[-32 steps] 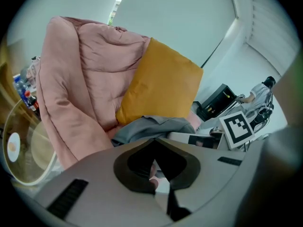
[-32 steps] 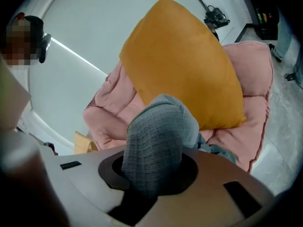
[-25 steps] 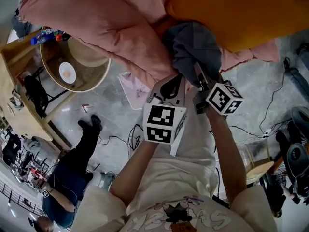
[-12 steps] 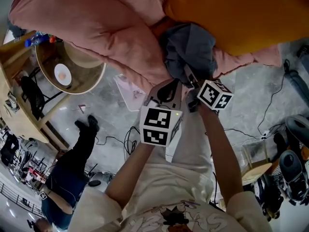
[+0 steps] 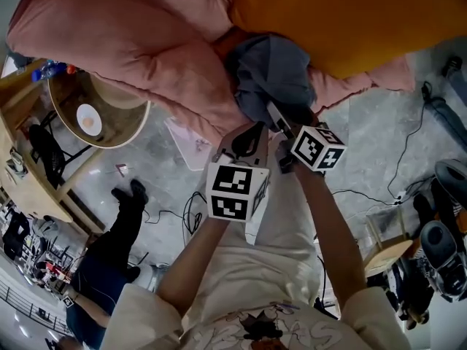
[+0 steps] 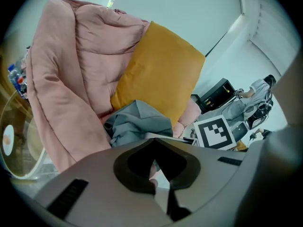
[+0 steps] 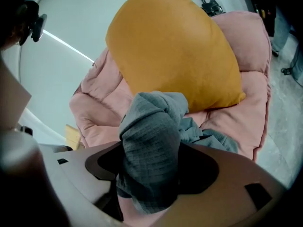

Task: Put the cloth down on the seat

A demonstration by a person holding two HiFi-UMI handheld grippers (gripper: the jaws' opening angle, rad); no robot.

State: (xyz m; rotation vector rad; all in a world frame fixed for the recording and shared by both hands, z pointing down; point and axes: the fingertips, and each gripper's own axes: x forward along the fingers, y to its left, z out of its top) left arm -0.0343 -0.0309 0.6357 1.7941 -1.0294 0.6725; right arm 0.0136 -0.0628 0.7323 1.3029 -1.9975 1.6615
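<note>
On my feed the person wears a cream short-sleeved T-shirt (image 5: 241, 283). Its chest print (image 5: 264, 327) is a dark cartoon figure with an orange patch, flanked by pale outlined lettering (image 5: 332, 332). Beyond the print I see trousers (image 5: 284, 210) in the same cream.

On pink padded seat (image 5: 124, 42): orange cushion (image 5: 350, 13) leaning against backrest; crumpled grey cloth (image 5: 273, 71) bunched on seat pad, touching cushion's lower edge. Seat standing on grey concrete floor (image 5: 149, 152), strewn with black cables (image 5: 191, 211).

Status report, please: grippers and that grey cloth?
Right gripper: jaws opening, cloth between them. Left gripper: jaws shut, empty. Cloth heaped on pink seat, by orange cushion.
</note>
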